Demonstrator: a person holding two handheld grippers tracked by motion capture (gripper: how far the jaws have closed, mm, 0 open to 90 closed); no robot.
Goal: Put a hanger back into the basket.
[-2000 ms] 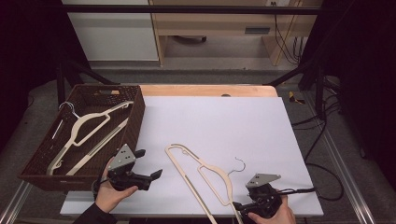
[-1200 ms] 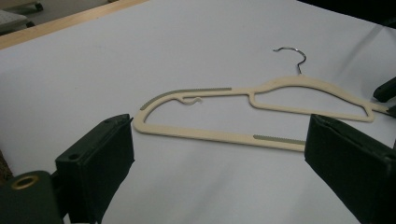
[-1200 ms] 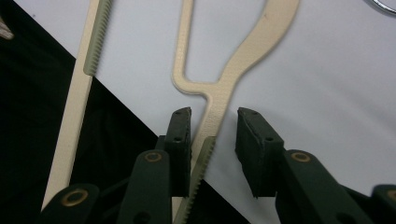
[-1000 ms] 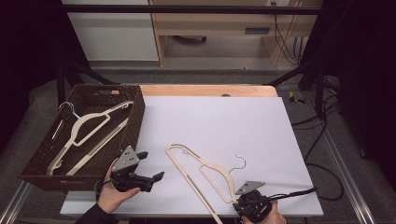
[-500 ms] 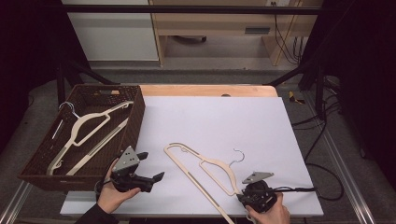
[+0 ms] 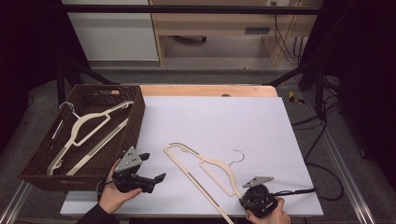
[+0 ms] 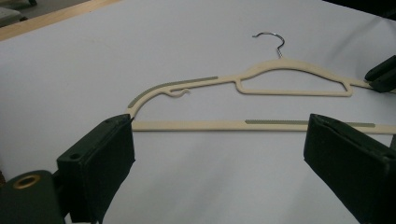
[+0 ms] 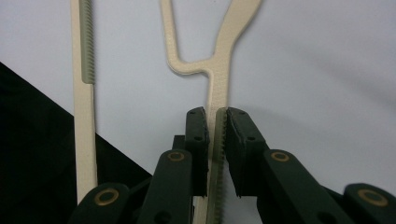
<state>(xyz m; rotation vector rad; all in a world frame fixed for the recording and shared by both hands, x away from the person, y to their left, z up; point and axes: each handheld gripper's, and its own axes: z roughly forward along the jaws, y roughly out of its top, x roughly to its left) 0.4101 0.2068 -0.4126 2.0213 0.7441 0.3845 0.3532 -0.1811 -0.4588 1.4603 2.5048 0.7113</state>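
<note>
Right gripper (image 8: 216,122) clamps hanger (image 6: 201,164); basket (image 6: 35,173) (holding another hanger) nearby.

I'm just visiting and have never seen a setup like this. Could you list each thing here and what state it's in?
Cream plastic hanger on the white table sheet: lying flat, one arm clamped by a gripper.
Right gripper: shut on that hanger's arm.
Left gripper: open, holding nothing, beside the basket.
Dark brown wicker basket: open-topped, at the table's left edge.
Cream hanger in the basket: lying loose inside.
</note>
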